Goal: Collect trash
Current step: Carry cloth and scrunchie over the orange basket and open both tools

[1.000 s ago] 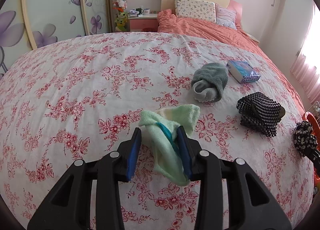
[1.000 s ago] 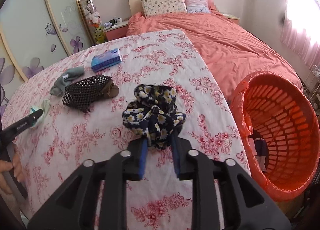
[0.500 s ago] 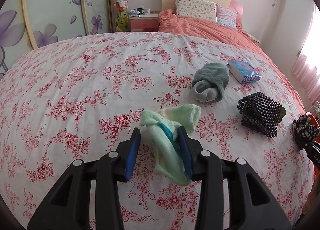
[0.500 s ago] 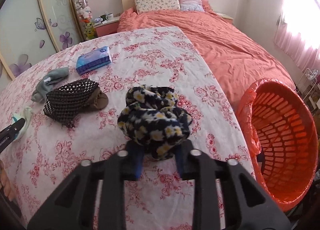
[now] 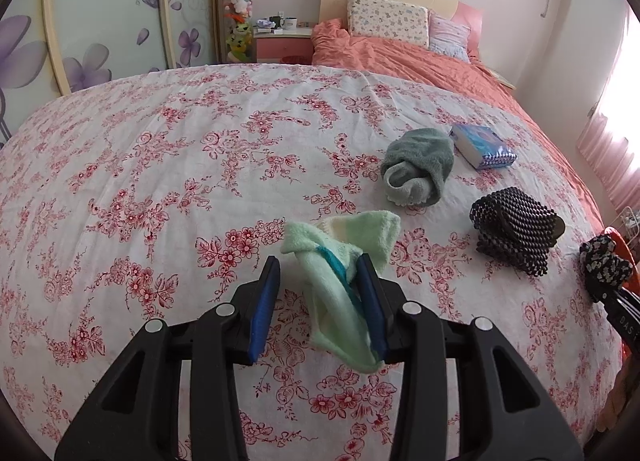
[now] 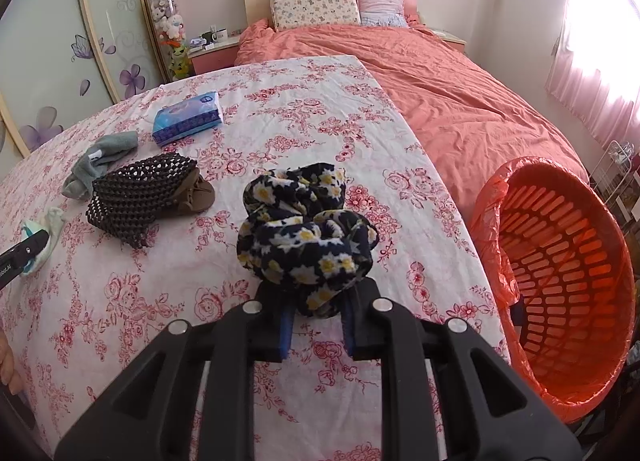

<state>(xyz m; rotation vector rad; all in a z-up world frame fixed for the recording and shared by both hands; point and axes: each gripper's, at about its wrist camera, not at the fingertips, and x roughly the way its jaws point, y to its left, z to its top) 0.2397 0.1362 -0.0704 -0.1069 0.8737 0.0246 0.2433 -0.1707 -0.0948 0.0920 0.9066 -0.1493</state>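
Note:
My left gripper (image 5: 318, 273) is open around a pale green sock (image 5: 340, 261) that lies on the flowered sheet; the sock touches the right finger. My right gripper (image 6: 316, 301) is shut on a dark daisy-print cloth (image 6: 304, 237) and holds it lifted above the sheet, left of the orange basket (image 6: 560, 269). The daisy cloth also shows at the right edge of the left wrist view (image 5: 604, 269). A grey sock (image 5: 418, 171), a black mesh item (image 5: 512, 229) and a blue tissue pack (image 5: 482, 147) lie on the sheet.
The orange basket, lined with an orange bag, stands off the sheet's right edge. An orange duvet (image 6: 460, 101) and pillows (image 6: 316, 7) lie beyond. A nightstand (image 5: 284, 43) and wardrobe doors (image 5: 100, 13) are at the back left.
My right gripper has lifted the daisy cloth off the sheet and turned a little toward the basket. My left gripper has hardly moved around the green sock.

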